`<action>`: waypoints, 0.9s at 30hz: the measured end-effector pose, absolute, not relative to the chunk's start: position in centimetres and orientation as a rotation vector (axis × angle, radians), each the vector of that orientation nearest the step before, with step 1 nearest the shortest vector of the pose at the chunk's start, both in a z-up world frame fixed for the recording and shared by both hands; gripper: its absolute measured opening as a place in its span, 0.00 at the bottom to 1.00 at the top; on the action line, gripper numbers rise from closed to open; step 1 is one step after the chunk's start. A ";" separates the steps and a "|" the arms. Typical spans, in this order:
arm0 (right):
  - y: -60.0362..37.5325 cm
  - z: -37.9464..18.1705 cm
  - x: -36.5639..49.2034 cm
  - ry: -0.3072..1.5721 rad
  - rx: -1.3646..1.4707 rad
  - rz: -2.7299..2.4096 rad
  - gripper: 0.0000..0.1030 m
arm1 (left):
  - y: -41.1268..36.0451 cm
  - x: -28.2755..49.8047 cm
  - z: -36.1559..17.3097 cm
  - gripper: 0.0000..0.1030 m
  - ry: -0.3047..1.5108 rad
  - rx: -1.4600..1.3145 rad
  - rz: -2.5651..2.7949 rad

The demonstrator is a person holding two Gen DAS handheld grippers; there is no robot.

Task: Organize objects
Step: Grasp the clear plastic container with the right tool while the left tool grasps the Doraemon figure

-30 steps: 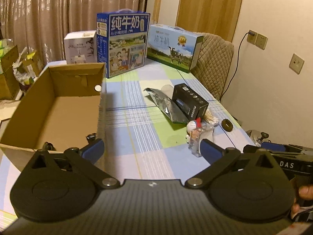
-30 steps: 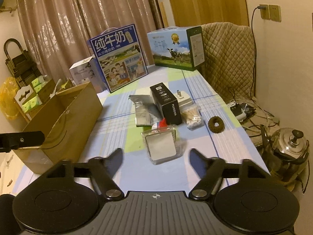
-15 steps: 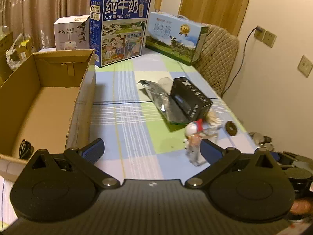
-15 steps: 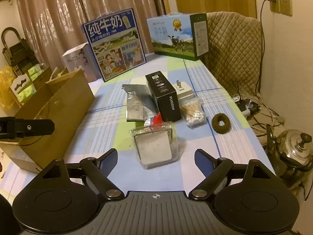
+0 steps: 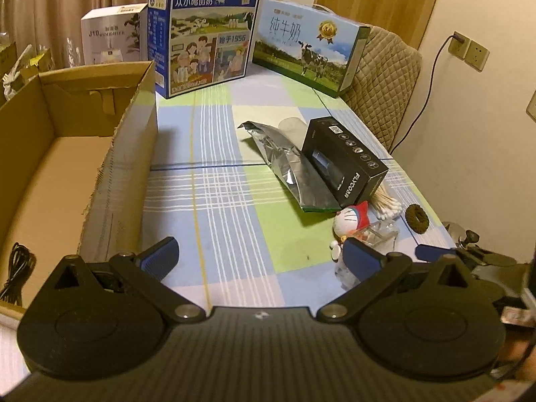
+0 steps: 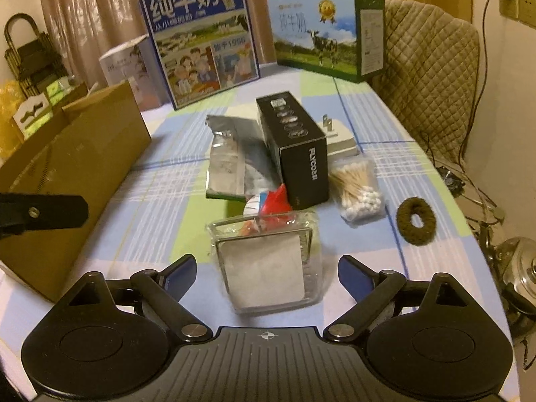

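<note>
Fingers (image 6: 181,276) of the right gripper (image 6: 267,276) stood wide apart, one on each side of a clear case (image 6: 266,261) lying on the worktop (image 6: 160,207); neither pad touched it. A toy (image 6: 268,202) with a red tip lay at the case's far end. Beyond it stood a black box (image 6: 294,150), with a foil pouch (image 6: 231,157) to its left and a bag of swabs (image 6: 358,189) to its right. A brown ring (image 6: 416,216) lay right of the swabs.

Left gripper (image 5: 259,258) hovered over bare checked cloth, its fingers (image 5: 160,256) also spread and holding nothing. The case (image 5: 378,231) sat just beyond its right finger. An open carton (image 5: 67,174) stood to its left with a black cable (image 5: 16,268) coiled inside. Two milk boxes (image 5: 207,30) stood at the worktop's far end.
</note>
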State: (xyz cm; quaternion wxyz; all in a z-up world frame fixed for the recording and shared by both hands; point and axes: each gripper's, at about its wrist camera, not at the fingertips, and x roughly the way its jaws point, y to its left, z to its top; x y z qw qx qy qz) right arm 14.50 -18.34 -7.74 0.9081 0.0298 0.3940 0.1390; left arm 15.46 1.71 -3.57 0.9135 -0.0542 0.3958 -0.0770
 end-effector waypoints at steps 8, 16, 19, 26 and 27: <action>-17.7 -9.4 16.1 0.804 0.041 0.305 0.86 | 1.5 16.4 -4.4 0.99 0.830 -0.112 -0.174; -17.9 -9.1 15.8 0.807 0.033 0.315 0.61 | 1.4 16.6 -4.9 0.99 0.844 -0.118 -0.173; -18.7 -8.4 15.2 0.807 0.041 0.276 0.61 | 1.1 16.7 -4.9 0.99 0.843 -0.103 -0.183; -22.3 -6.7 14.9 0.788 0.078 0.145 0.61 | -1.0 17.2 -5.5 0.94 0.844 -0.066 -0.255; -22.7 -6.6 15.1 0.788 0.080 0.134 0.61 | -1.6 17.5 -5.7 0.92 0.841 -0.054 -0.272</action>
